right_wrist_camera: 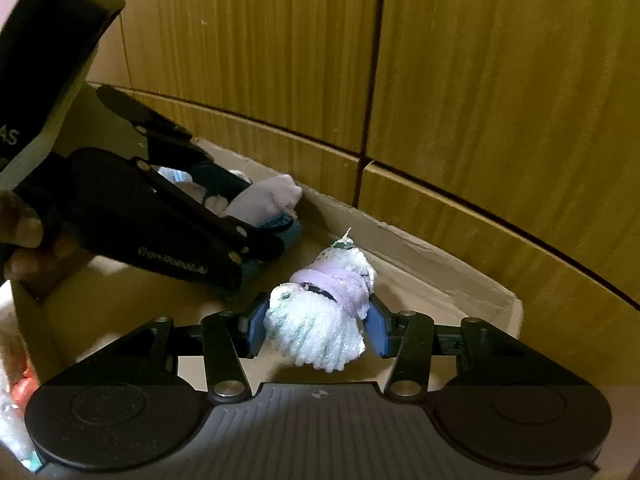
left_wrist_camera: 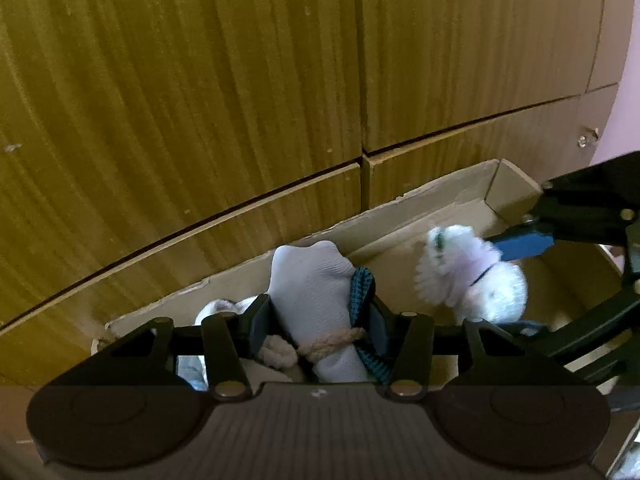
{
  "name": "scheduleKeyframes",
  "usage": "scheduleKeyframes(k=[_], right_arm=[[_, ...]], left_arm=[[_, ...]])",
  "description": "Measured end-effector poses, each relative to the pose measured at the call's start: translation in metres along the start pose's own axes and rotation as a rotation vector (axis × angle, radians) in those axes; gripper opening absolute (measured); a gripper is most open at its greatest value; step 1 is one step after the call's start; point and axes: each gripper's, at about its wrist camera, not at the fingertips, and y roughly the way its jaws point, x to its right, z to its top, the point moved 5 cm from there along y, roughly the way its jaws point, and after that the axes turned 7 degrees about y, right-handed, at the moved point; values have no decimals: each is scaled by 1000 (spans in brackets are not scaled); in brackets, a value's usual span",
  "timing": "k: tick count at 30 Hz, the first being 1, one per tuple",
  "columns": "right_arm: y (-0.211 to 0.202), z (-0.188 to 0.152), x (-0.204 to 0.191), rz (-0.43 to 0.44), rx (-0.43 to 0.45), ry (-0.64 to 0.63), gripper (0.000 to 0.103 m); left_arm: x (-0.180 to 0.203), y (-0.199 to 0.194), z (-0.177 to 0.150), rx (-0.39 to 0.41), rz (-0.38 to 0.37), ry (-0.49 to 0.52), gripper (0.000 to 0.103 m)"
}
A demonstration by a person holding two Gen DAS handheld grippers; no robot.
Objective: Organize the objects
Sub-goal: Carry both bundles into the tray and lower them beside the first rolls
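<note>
Two hand-held claws work over an open cardboard box (left_wrist_camera: 460, 196) standing against a wooden cabinet (left_wrist_camera: 200, 100), each carrying a rolled bundle of socks. The left claw (left_wrist_camera: 320, 320) is closed on a pale lilac sock bundle (left_wrist_camera: 312, 284) tied with a pinkish band and edged in teal knit, held above the box's left end. The right claw (right_wrist_camera: 316, 320) is clamped on a fluffy white sock bundle (right_wrist_camera: 316, 332) wrapped with a lilac band, held over the middle of the box; in the left wrist view the same bundle (left_wrist_camera: 472, 276) is seen pinched by a blue finger pad (left_wrist_camera: 520, 244).

The step in hand appears to be placing: both bundles are gripped and carried over the box, neither yet set down. The next move likely calls for lowering each bundle to the box floor, keeping the two claws well enough apart that they do not knock together, then easing the jaws open so the soft rolls drop out without snagging on the pads.

Much is hard to read. The box floor beneath the left claw is mostly hidden by the claw body, though a scrap of pale fabric shows behind it. The fluffy bundle is blurred in the left wrist view. At the left edge of the right wrist view a hand (right_wrist_camera: 24, 232) grips the other tool, and reddish and white items (right_wrist_camera: 16, 396) are cut off; what they are cannot be told
</note>
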Motion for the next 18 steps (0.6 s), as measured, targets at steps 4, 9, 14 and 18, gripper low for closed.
scheduleKeyframes(k=[4,9,14,18], right_arm=[[10,4,-5,11,-18,-25,56],[20,2,-7,2,-59,-46,57],[20,0,-10,7,-66,-56,57],[21,2,-13,11,-64,-60,56]], left_arm=[[2,2,-4,1,-5,-1,49],[-1,4,-1,-6,31,38,59],[-11,-4,9,43,18,16,75],[-19,-28,7,88,18,-10,80]])
